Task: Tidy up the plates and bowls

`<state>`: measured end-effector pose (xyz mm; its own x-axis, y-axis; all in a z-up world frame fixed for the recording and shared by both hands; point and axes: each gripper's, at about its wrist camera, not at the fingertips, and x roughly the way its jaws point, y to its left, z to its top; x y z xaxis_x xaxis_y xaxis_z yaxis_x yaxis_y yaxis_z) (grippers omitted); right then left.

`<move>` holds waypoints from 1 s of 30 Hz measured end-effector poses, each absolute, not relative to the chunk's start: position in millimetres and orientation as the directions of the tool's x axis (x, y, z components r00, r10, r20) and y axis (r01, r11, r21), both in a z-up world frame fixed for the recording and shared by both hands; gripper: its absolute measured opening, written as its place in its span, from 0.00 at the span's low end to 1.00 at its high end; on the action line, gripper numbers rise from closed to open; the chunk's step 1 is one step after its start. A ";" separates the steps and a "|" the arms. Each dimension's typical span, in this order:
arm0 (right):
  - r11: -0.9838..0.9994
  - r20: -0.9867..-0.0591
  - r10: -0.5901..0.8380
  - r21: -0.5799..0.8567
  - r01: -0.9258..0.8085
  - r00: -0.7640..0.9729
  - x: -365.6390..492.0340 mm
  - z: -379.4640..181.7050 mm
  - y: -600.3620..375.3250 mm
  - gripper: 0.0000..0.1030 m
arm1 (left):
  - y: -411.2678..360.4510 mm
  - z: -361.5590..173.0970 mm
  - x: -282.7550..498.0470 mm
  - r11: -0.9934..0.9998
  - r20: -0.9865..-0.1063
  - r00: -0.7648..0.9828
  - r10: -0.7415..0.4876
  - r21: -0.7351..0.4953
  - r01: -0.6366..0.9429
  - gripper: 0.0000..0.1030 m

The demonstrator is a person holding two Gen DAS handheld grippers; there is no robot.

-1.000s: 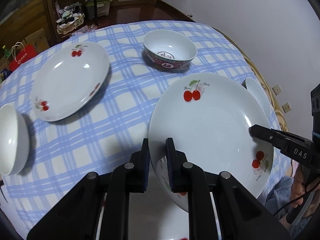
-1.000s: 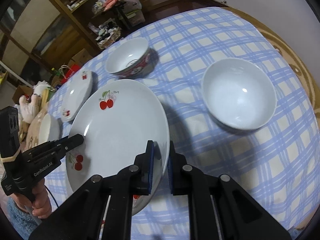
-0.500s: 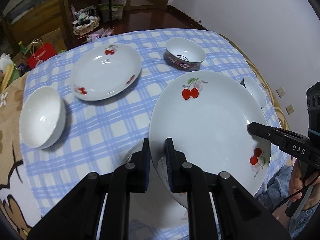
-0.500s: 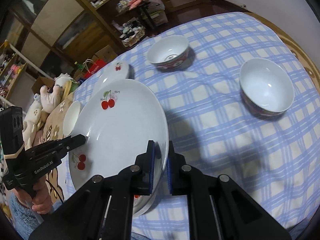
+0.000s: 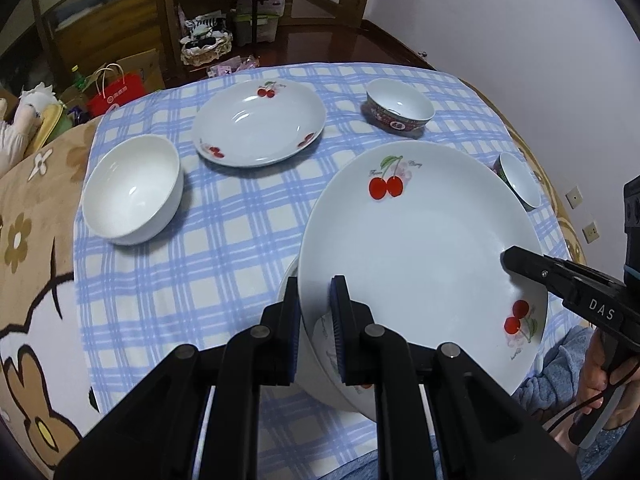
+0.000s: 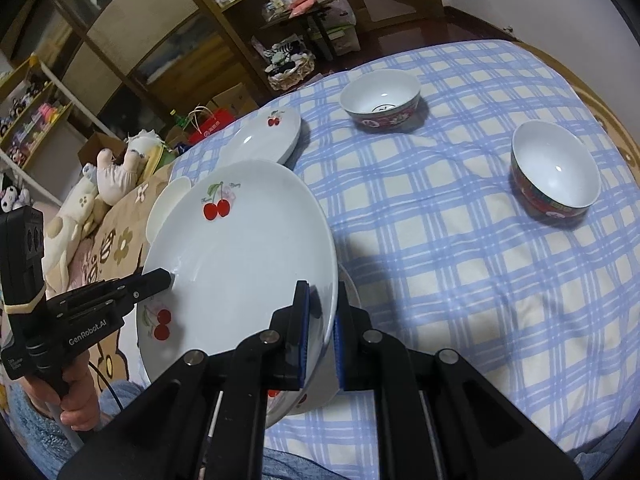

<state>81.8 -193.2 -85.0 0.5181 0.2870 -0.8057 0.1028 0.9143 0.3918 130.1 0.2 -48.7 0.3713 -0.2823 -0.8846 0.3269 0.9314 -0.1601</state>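
A large white plate with red cherries [image 5: 420, 248] [image 6: 240, 264] is held in the air above the near table edge. My left gripper [image 5: 316, 304] is shut on its left rim, and my right gripper [image 6: 320, 308] is shut on its right rim. Part of another white dish [image 5: 290, 280] shows under the held plate. A second cherry plate [image 5: 260, 122] [image 6: 264, 140] lies on the blue checked cloth at the far side. A plain white bowl [image 5: 134, 190] sits at the left. Two red-patterned bowls [image 6: 380, 100] [image 6: 556, 172] stand at the far right.
The table is covered by a blue checked cloth [image 5: 224, 240] over a brown flowered cover [image 5: 28, 240]. Shelves, a red bag [image 5: 120, 92] and boxes stand on the floor beyond. A white wall [image 5: 500, 20] is at the right.
Both grippers have pulled back and up with the large plate held between them. More of the table has come into view, including the white bowl at the left.
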 end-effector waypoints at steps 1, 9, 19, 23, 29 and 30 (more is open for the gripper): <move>0.916 -0.806 0.286 0.389 0.101 0.518 80.6 -84.9 -192.1 0.11 | 0.7 -49.7 128.2 0.932 -0.884 0.374 -0.279 -0.156 0.327 0.15; 0.935 -0.827 0.250 0.340 0.096 0.504 87.3 -91.8 -181.2 0.12 | 6.2 -68.6 128.3 0.934 -0.894 0.356 -0.274 -0.158 0.321 0.16; 0.953 -0.884 0.221 0.286 0.103 0.412 104.3 -133.2 -170.1 0.12 | 1.1 -117.9 148.4 0.953 -0.950 0.244 -0.194 -0.124 0.276 0.15; 0.955 -0.892 0.216 0.278 0.106 0.396 106.2 -140.8 -170.6 0.12 | -1.8 -127.1 152.1 0.955 -0.956 0.229 -0.183 -0.118 0.272 0.15; 0.966 -0.905 0.198 0.245 0.081 0.378 109.8 -147.7 -164.3 0.12 | -7.1 -139.1 151.4 0.960 -0.969 0.214 -0.124 -0.063 0.273 0.15; 0.969 -0.907 0.190 0.235 0.077 0.376 110.4 -148.7 -162.4 0.12 | -7.6 -143.1 152.4 0.960 -0.972 0.199 -0.124 -0.066 0.272 0.15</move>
